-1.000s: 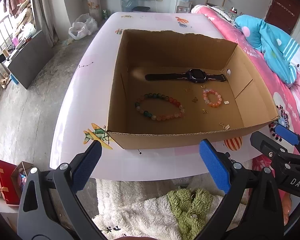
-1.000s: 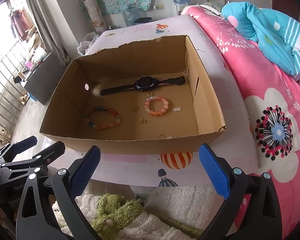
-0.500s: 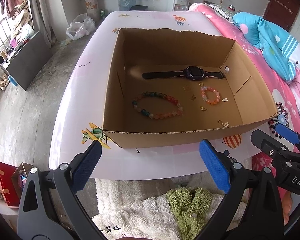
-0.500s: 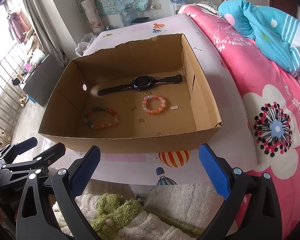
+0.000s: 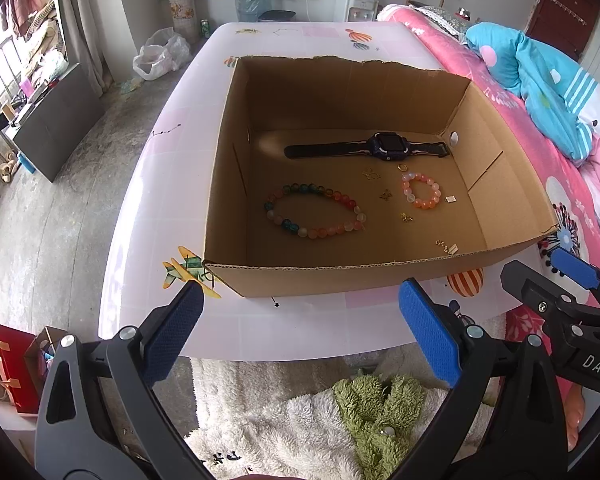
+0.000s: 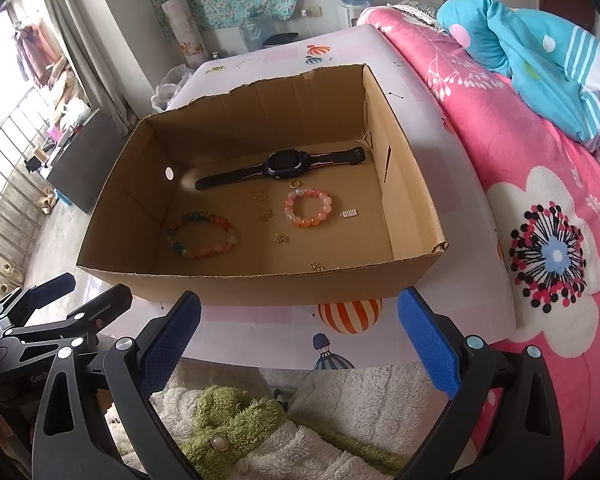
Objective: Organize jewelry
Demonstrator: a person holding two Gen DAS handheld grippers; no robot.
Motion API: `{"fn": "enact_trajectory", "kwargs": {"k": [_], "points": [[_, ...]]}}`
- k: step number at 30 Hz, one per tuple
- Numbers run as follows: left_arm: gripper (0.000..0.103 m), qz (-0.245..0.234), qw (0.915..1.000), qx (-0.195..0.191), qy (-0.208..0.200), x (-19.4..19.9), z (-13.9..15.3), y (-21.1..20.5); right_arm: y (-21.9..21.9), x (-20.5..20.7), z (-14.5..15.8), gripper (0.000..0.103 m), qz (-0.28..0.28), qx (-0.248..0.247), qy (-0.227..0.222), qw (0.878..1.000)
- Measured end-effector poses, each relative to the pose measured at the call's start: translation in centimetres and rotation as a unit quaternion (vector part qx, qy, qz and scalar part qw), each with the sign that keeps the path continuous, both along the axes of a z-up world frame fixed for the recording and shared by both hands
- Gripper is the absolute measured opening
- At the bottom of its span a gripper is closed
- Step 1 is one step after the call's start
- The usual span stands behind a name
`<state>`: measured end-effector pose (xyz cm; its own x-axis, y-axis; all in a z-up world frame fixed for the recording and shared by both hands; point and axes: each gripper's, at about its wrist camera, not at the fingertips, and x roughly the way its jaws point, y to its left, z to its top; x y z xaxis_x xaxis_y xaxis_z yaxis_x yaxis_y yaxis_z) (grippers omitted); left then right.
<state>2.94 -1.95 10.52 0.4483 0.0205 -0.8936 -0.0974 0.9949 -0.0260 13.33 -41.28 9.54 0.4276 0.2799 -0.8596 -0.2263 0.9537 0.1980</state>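
Note:
An open cardboard box (image 5: 512,184) (image 6: 120,176) stands on a pale pink table (image 5: 172,184). Inside lie a black watch (image 5: 384,146) (image 6: 282,166), a large multicoloured bead bracelet (image 5: 315,216) (image 6: 202,234), a small orange-pink bead bracelet (image 5: 420,190) (image 6: 308,207) and several tiny gold pieces (image 5: 386,195). My left gripper (image 5: 300,332) is open and empty in front of the box's near wall. My right gripper (image 6: 300,332) is open and empty too, to the right of the left one; it also shows in the left wrist view (image 5: 572,292).
A pink flowered bed (image 6: 540,208) with a blue blanket (image 6: 540,52) runs along the table's right side. A white fluffy rug (image 5: 280,420) with a green plush toy (image 5: 380,404) lies below the table's near edge. Red bags (image 5: 12,364) stand at lower left.
Both grippers have drawn a little closer to the box, which looks slightly larger and nearer. Both stay open and empty; nothing in the box moved.

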Motion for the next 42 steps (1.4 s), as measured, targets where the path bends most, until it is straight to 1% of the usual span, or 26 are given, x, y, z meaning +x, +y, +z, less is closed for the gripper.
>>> {"fn": "enact_trajectory", "kwargs": {"k": [42], "points": [[0.095, -0.004, 1.0000, 0.004, 0.007, 0.17, -0.54, 0.13, 0.15, 0.31, -0.36, 0.096, 0.003, 0.004, 0.008, 1.000]]}}
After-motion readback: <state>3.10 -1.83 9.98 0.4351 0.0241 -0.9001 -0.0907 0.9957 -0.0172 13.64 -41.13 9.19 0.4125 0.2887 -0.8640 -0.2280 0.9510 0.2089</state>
